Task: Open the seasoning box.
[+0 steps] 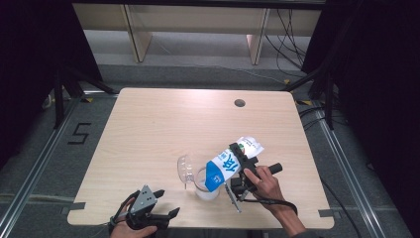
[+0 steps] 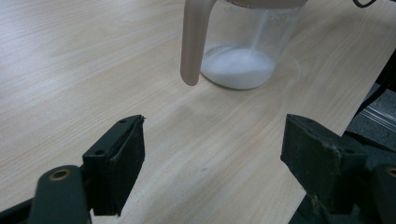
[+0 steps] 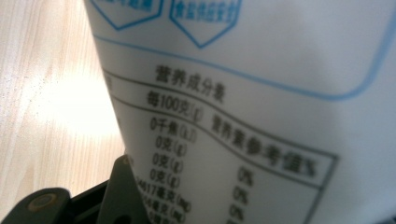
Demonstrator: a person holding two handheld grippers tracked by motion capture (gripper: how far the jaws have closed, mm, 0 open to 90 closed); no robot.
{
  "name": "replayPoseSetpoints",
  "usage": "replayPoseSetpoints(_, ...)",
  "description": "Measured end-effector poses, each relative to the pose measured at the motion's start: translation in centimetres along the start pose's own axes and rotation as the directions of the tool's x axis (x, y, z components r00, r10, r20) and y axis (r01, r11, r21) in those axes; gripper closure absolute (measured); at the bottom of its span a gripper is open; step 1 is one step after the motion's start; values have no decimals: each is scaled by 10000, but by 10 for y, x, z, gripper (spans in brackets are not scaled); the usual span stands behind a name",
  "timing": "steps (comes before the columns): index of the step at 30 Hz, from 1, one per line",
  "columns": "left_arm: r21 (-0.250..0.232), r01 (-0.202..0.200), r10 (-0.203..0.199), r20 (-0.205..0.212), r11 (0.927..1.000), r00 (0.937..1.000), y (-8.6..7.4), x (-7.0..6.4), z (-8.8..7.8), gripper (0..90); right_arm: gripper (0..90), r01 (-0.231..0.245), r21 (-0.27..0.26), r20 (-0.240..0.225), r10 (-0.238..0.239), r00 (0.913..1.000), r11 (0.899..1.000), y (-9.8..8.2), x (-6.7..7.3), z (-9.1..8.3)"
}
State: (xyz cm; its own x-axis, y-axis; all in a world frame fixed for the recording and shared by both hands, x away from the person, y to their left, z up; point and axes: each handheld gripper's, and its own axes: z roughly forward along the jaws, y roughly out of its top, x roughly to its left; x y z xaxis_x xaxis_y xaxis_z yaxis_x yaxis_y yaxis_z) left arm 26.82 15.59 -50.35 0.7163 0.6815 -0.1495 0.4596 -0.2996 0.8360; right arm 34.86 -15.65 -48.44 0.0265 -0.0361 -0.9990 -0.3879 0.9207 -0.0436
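Pale wooden table (image 1: 163, 124), grey floor (image 1: 44, 148)

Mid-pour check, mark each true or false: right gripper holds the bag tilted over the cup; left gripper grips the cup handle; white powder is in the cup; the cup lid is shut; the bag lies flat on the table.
1. The right gripper holds the bag tilted over the cup: true.
2. The left gripper grips the cup handle: false, it is open, apart from the cup.
3. White powder is in the cup: true.
4. The cup lid is shut: false, it stands open.
5. The bag lies flat on the table: false, it is held up.
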Motion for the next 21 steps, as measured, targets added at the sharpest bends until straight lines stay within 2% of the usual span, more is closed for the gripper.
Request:
replayPoseSetpoints(2, 3, -3, 3, 4, 10000, 10000, 0, 0, 0, 212, 537, 63, -37, 42, -63, 10000, 10000, 0, 0, 0)
replayPoseSetpoints(3, 3, 4, -4, 8, 10000, 10000, 0, 0, 0, 212, 538, 338, -170, 131, -336, 9993, 9993, 0, -2, 1)
replayPoseSetpoints(6, 3, 0, 0, 5, 10000, 10000, 0, 0, 0, 212, 539, 344, -186, 82, -342, 9994, 9992, 0, -2, 1)
replayPoseSetpoints(8, 2, 6, -6, 10, 10000, 10000, 0, 0, 0, 212, 540, 58, -15, 64, -57, 10000, 10000, 0, 0, 0)
replayPoseSetpoints(9, 2, 2, -2, 4, 10000, 10000, 0, 0, 0, 212, 540, 235, -151, 62, -234, 9997, 9996, 0, -2, 1)
replayPoseSetpoints(11, -3, -25, 25, -21, 10000, 10000, 0, 0, 0, 212, 540, 47, -4, 43, -47, 10000, 10000, 0, -1, 0)
replayPoseSetpoints(12, -1, -30, 30, -21, 10000, 10000, 0, 0, 0, 212, 540, 127, 208, -111, -125, 9999, 9997, 0, -2, -1)
replayPoseSetpoints(18, 1, -34, 34, -20, 10000, 10000, 0, 0, 0, 212, 541, 125, 36, 65, -125, 9999, 9999, 0, -1, 0)
replayPoseSetpoints(21, 4, -11, 11, -10, 10000, 10000, 0, 0, 0, 212, 545, 420, -53, 96, -419, 9991, 9991, 1, -3, 0)
